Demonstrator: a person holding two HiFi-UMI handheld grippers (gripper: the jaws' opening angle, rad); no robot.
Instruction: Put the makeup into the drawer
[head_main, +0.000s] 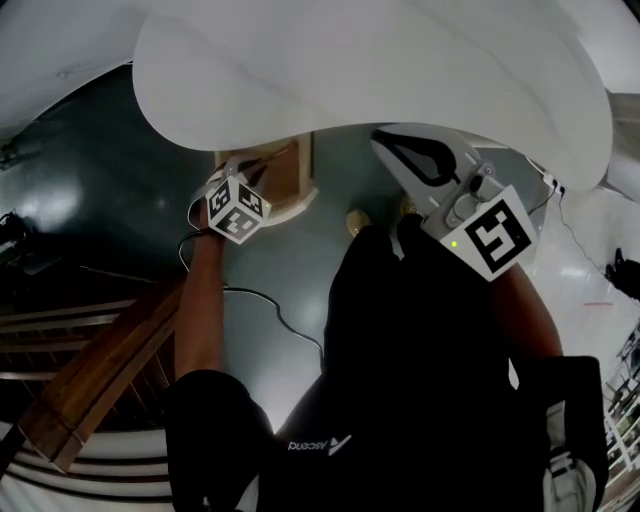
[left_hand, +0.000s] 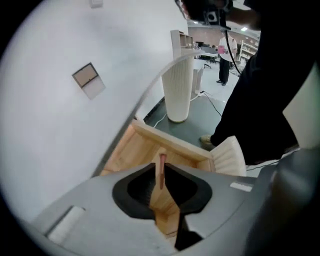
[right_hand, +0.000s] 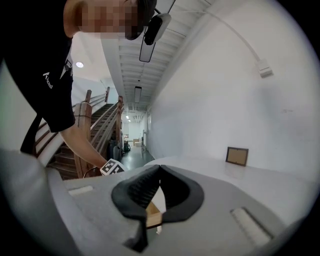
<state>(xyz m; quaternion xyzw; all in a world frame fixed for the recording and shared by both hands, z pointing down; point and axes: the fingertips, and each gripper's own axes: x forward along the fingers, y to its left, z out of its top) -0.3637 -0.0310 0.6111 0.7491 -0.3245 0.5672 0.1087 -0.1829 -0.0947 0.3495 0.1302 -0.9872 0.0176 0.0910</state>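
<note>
The makeup stick (left_hand: 161, 172) is a thin pink rod. In the left gripper view it shows in the gap between the jaws, against the wooden interior of the open drawer (left_hand: 170, 142). Its long axis runs up and down that view, in line with the jaws. The paler pink end points to the drawer's far wall. This view does not show whether the stick rests on the drawer floor.

The left gripper (left_hand: 161, 167) points steeply down over the drawer. Its jaws stand slightly apart. Bare wood shows between the left pad and the stick, so the pads do not clamp it.

The drawer projects from under the rim of the white table (left_hand: 75, 125). A ribbed white panel (left_hand: 230, 155) touches the drawer's right-hand corner. The ribbed white pedestal (left_hand: 178, 90) stands beyond the drawer on the dark floor.

In the head view the left gripper's marker cube sits just in front of the drawer, with the person's left forearm (head_main: 200, 300) below it. A cable (head_main: 285, 320) runs across the floor.

The right gripper (right_hand: 160, 169) is held near level, well apart from the drawer. Its jaw tips touch, with nothing between them. A small brown frame (right_hand: 236, 156) stands on the table beyond it. A staircase (right_hand: 102, 127) rises at the left of that view.
</note>
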